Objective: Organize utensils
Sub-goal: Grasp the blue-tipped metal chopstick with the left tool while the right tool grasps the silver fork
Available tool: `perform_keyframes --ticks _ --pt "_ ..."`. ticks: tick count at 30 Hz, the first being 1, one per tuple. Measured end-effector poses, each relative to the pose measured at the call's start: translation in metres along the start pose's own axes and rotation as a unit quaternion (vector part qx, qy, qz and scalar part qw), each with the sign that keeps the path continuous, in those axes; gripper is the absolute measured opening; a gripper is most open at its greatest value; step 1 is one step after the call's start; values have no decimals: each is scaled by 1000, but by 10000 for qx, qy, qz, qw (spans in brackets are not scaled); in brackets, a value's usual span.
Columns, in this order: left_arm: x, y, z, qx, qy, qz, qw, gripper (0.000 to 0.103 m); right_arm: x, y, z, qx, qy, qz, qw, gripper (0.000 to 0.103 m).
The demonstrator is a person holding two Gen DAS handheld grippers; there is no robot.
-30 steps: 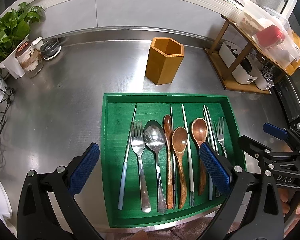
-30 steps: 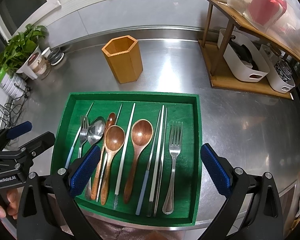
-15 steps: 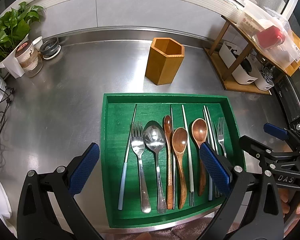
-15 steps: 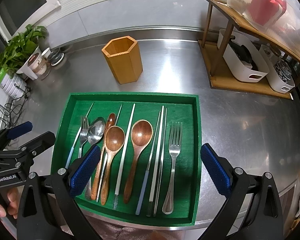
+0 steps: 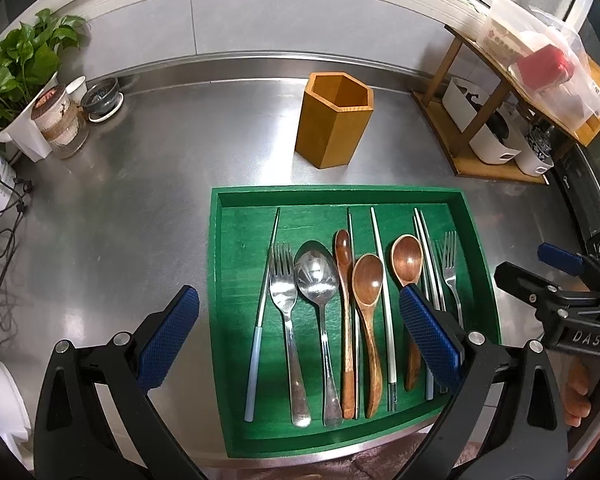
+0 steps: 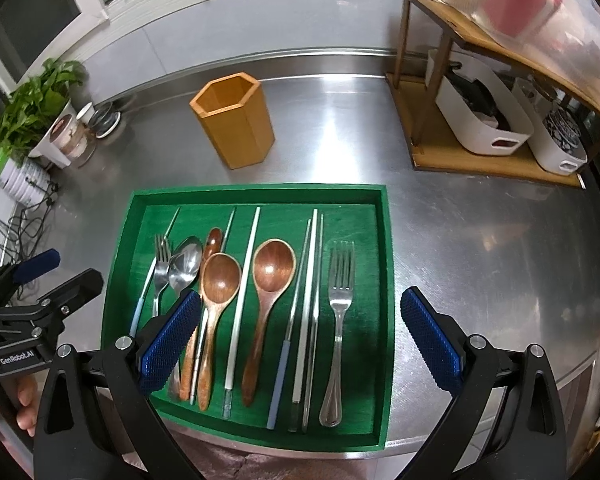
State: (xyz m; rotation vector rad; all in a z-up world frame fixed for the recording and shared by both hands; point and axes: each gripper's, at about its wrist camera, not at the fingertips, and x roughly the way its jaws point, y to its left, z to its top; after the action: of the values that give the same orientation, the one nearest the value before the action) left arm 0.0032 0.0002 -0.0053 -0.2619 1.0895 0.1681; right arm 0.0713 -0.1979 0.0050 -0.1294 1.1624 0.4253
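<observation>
Both my left tool (image 5: 298, 332) and right tool (image 6: 300, 334) hang spread wide, gripping nothing, over the green tray (image 6: 384, 280) of utensils on the bench (image 6: 480, 248); wooden holder (image 6: 236, 126) stands just behind.

Two forks (image 6: 341, 304), four spoons (image 6: 273, 276), six chopsticks (image 6: 244, 280)
</observation>
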Motion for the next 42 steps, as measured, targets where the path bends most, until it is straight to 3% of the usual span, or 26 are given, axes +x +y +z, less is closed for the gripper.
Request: perform_keyframes --ticks 3,6,9,12,14,17,20,23,25,30,40,42 --pt "8 7 1 -76 144 -94 9998 85 4 -9 0 73 57 0 10000 99" --pt "18 11 1 -82 305 -123 9994 85 8 -21 1 114 161 94 9998 98" --pt "28 15 -1 -9 503 -203 9985 83 20 -34 2 263 453 175 9985 91" --pt "43 21 -3 -44 849 -392 9956 80 42 -39 0 180 886 190 9957 75" --pt "55 22 -6 21 1051 -427 9935 76 59 -41 -4 125 1218 196 9923 48" --pt "74 23 -9 75 1469 -381 9884 61 85 -44 -11 188 1800 127 9834 31" --pt "88 21 -9 151 1660 -210 9858 57 98 -41 -15 151 2050 40 9786 25" --pt "95 24 -8 128 1756 -149 9843 43 104 -39 -19 253 2196 158 9751 25" --pt "101 27 -9 84 1888 -66 9820 25 104 -33 -20 113 2221 27 9749 25" --pt "114 32 -12 133 2182 1 9758 11 106 -27 -25 99 2297 35 9732 25" --pt "124 29 -11 580 2476 164 9670 10 112 -23 -22 8 2520 -70 9677 24" --pt "125 28 -13 710 2486 248 9657 10 114 -17 -15 -88 2532 -294 9669 15"
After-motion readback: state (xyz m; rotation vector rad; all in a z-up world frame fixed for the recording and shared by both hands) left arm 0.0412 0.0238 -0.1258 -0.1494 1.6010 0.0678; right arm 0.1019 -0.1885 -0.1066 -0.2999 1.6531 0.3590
